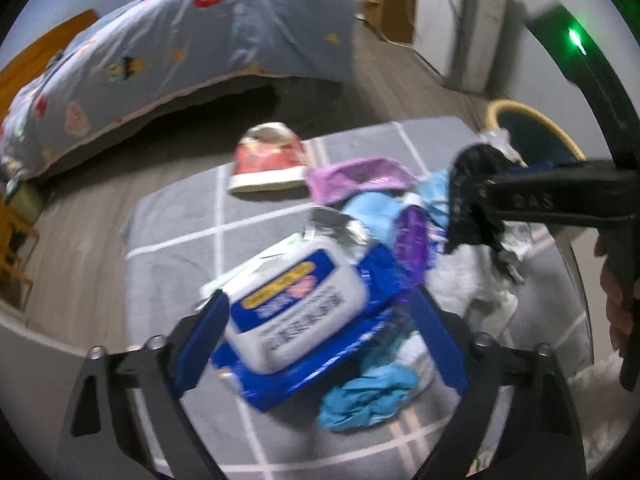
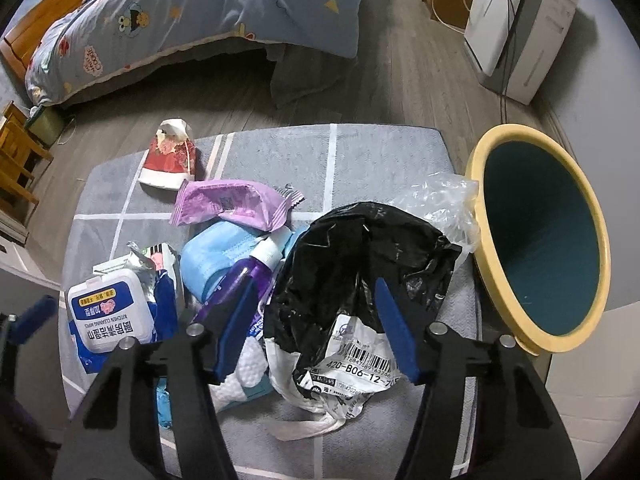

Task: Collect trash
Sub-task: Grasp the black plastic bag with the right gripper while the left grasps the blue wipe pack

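A pile of trash lies on a grey checked mat point(image 2: 280, 152). My left gripper point(image 1: 318, 296) points down over a blue wet-wipes pack with a white lid point(image 1: 300, 312); its blue fingers stand either side of the pack, open. Over a crumpled black plastic bag point(image 2: 360, 256) with a white barcode label, my right gripper point(image 2: 316, 284) straddles the bag with a finger on each side, open. Between the two lie a purple bottle point(image 2: 240, 276), blue face masks point(image 2: 220, 256), a purple wrapper point(image 2: 232, 204) and a red-and-white packet point(image 2: 172, 160). The right gripper point(image 1: 468, 204) also shows at the right of the left wrist view.
A bin with a yellow rim point(image 2: 480, 168) and dark teal inside lies tipped at the mat's right edge, clear crumpled plastic point(image 2: 444, 196) at its mouth. A bed with a blue quilt point(image 2: 200, 12) stands behind. White appliances point(image 2: 516, 28) are at the back right, wooden furniture point(image 2: 16, 152) at the left.
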Motion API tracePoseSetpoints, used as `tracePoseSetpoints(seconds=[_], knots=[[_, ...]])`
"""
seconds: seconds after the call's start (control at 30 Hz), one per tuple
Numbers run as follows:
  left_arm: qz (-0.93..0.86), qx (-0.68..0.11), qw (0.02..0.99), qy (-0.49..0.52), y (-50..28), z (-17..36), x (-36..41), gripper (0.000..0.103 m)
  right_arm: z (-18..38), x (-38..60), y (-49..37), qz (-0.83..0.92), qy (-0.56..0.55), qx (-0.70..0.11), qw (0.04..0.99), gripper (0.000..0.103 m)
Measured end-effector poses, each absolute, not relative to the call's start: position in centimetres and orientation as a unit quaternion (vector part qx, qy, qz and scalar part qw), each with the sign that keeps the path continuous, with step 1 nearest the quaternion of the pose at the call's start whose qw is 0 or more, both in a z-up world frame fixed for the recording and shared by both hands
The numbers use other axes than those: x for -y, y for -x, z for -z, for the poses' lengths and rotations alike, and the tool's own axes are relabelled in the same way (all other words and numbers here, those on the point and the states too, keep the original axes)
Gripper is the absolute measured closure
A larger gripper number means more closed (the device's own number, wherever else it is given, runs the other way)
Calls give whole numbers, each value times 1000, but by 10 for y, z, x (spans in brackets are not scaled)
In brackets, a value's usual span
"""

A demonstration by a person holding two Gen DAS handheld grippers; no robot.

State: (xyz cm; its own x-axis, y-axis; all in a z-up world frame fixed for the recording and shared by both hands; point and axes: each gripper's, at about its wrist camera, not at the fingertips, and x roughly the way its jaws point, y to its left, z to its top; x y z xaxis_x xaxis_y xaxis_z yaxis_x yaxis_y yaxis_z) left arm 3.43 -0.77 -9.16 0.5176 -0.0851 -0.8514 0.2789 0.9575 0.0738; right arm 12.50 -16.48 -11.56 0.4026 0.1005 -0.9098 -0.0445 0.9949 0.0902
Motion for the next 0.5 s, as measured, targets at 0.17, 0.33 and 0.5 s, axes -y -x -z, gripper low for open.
tracePoseSetpoints(seconds=[0.17, 0.33, 0.5], knots=[[125, -497, 851, -117, -39, 107, 29, 34, 119, 170, -126, -44, -36, -551, 833, 49], [136, -503, 842, -140, -41, 117, 43, 45, 124, 169, -130, -47, -34, -556, 829, 53], [135, -504, 839, -155, -47, 123, 47, 69, 131, 167, -133, -48, -27, -561, 826, 65]])
